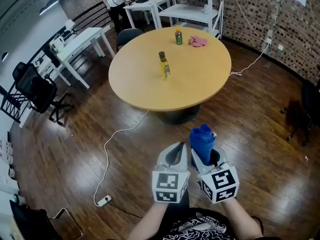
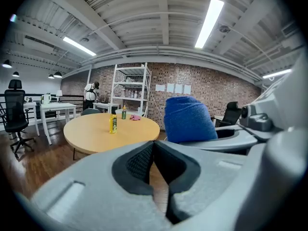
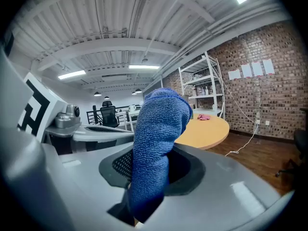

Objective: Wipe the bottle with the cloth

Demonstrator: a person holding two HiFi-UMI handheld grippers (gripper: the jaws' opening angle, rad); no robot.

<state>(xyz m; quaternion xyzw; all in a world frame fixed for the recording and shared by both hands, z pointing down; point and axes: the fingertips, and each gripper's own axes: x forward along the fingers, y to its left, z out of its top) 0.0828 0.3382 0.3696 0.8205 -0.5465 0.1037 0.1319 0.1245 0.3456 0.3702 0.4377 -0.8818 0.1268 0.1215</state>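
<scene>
Left claw (image 2: 154, 154) fills the lower frame. Jaws together, dark pads meeting, nothing between them. Right claw (image 2: 207, 139) at centre right, with a blue cloth (image 2: 187, 118) standing up out of it. Round wooden counter (image 2: 91, 137) at centre left. Yellow bottle (image 2: 113, 123) upright near its middle. Further back, a smaller bottle (image 2: 123, 112) with a pink cloth (image 2: 135, 117) just beside it. Behind: white shelf (image 2: 131, 88) against a brick wall (image 2: 202, 93), and a person (image 2: 90, 96) left of the shelf. Black office chair (image 2: 14, 112) at far left.

The blue cloth (image 3: 156, 143) is soft and fuzzy. The round counter (image 1: 200, 84) is smooth, pale wood. The floor (image 1: 75, 149) is dark, shiny wood. The wall (image 1: 260, 14) is rough brick.
</scene>
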